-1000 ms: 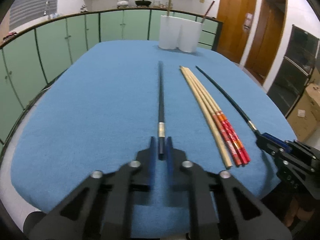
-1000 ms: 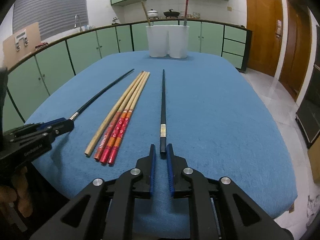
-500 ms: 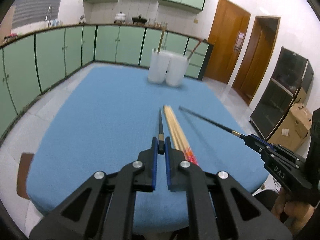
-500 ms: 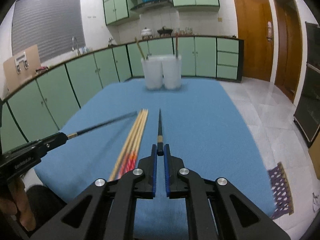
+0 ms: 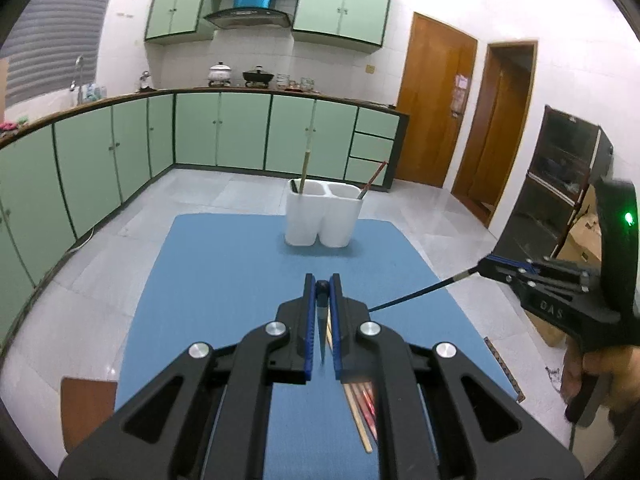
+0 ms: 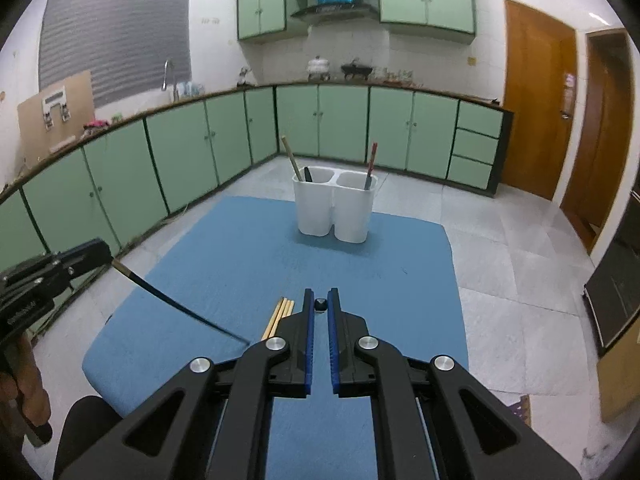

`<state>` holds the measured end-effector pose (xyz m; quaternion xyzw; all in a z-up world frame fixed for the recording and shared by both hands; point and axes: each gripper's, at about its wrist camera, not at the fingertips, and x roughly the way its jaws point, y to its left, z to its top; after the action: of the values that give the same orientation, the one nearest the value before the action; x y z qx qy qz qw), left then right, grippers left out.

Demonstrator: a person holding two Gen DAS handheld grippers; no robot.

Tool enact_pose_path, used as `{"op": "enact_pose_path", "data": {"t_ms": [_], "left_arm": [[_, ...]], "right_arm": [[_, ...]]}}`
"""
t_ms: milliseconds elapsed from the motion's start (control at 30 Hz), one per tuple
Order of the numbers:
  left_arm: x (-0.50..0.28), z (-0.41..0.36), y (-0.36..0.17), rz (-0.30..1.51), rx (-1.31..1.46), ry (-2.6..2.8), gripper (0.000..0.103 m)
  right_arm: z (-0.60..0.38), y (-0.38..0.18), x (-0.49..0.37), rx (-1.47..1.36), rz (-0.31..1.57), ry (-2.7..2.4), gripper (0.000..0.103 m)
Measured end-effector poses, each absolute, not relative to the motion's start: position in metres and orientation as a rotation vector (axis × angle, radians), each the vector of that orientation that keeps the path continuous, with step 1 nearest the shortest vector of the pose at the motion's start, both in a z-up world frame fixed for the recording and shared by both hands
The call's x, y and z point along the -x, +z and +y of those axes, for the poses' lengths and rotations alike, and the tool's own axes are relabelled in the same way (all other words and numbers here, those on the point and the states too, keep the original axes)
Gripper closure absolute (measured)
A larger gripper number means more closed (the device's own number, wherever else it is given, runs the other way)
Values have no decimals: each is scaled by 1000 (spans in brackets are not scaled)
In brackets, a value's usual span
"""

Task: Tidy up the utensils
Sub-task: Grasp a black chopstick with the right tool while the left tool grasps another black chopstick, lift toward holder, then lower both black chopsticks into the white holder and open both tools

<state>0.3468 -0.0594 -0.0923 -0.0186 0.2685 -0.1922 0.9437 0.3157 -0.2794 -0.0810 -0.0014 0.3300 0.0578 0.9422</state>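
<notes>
Each gripper was clamped on one black chopstick, both held in the air over the table's near edge. The left gripper (image 5: 322, 286) pinched its chopstick (image 6: 176, 303) at the butt, the shaft slanting down toward the blue cloth (image 5: 224, 280). The right gripper (image 6: 321, 304) was closed on the other black chopstick (image 5: 416, 295) the same way, its tip hanging above the cloth's near part.

Under the two grippers lay the loose bundle (image 5: 362, 420) of wooden and red chopsticks, lengthwise near the table's near edge and mostly hidden by the gripper bodies.

The white holder (image 6: 335, 208), with two compartments, stood at the far edge of the cloth, about centred. Its left compartment held a wooden stick (image 6: 291, 158) and a dark one; its right held a red stick (image 6: 370, 166). The cloth between bundle and holder was bare, and floor lay open past the table's edges.
</notes>
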Motion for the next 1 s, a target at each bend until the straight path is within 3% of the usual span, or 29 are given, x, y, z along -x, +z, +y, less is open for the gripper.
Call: {"op": "enact_pose_path", "data": {"t_ms": [500,1000], "left_arm": [[-415,-71,-62,588,-24,-427,97],[-483,-113,31,441,-53,-426,97]], "right_arm": [[-266,-27,-387,120,757,172,97],[-286,61,-459,55,699,156,97]]}}
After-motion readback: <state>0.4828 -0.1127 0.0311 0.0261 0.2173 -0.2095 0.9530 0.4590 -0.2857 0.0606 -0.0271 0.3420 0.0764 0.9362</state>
